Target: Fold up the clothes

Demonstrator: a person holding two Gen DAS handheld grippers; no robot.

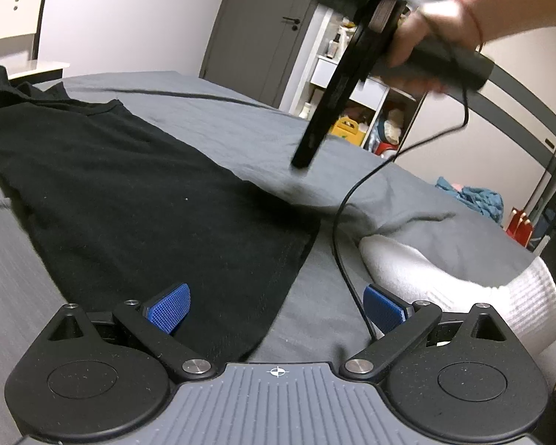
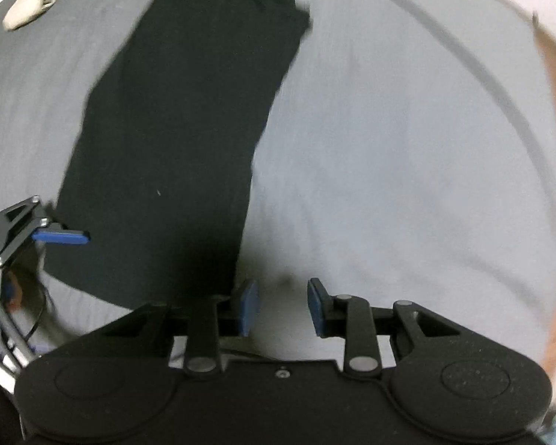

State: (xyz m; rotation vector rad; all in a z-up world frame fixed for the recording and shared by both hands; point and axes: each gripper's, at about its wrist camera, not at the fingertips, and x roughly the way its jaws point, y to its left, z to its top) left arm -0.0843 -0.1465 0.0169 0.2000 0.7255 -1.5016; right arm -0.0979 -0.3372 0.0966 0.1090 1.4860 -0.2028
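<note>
Open left tool (image 1: 276,307), black garment (image 1: 129,193), writing seemingly unreadable

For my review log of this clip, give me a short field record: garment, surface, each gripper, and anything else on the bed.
garment: black garment, lying flat in a long strip
surface: grey bedsheet
left gripper: open, empty, low at the garment's near end
right gripper: open, empty, held above the garment's edge
other: white-socked foot on the bed; black cable
</note>
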